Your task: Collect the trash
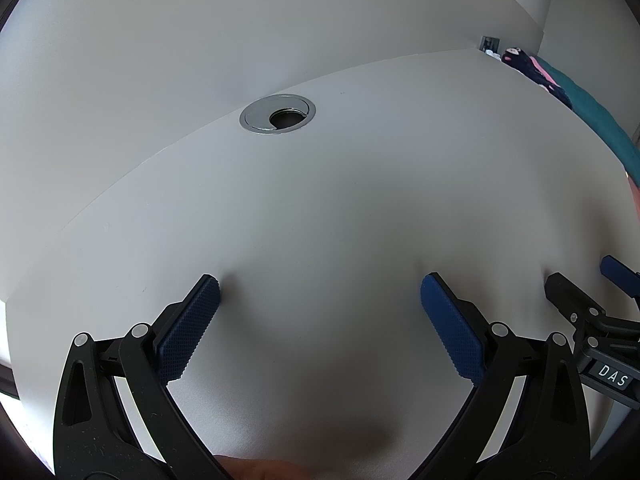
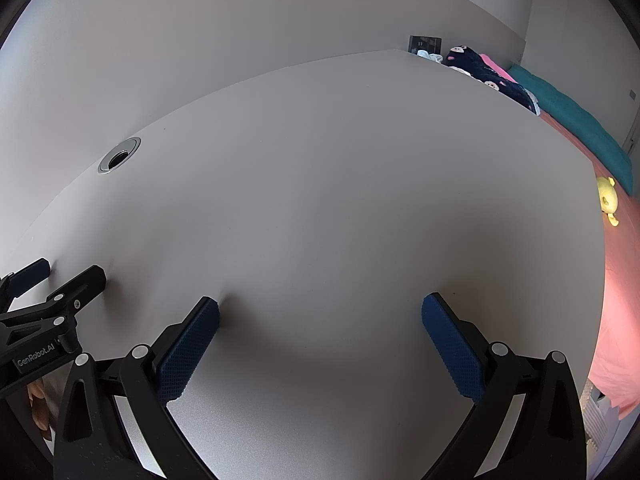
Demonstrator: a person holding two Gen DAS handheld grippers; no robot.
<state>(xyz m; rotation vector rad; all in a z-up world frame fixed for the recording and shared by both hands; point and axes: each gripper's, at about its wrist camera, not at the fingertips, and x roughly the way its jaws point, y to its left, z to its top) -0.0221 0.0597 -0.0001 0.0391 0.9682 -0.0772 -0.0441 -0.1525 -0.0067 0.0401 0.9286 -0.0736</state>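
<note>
No trash shows up in either view, so I can't tell where it is. The left hand-held gripper (image 1: 320, 284) sits low over the white counter (image 1: 320, 208), angled down, blue pads (image 1: 191, 326) spread wide and holding nothing. The right hand-held gripper (image 2: 320, 306) is just beside it on its right, same pose, jaws released and empty too. Ahead and a bit left of both is a metal cable grommet (image 1: 277, 113) set in the counter. Off to the right past the counter edge there's a bed (image 2: 618, 280) with a yellow plush toy (image 2: 608, 200).
</note>
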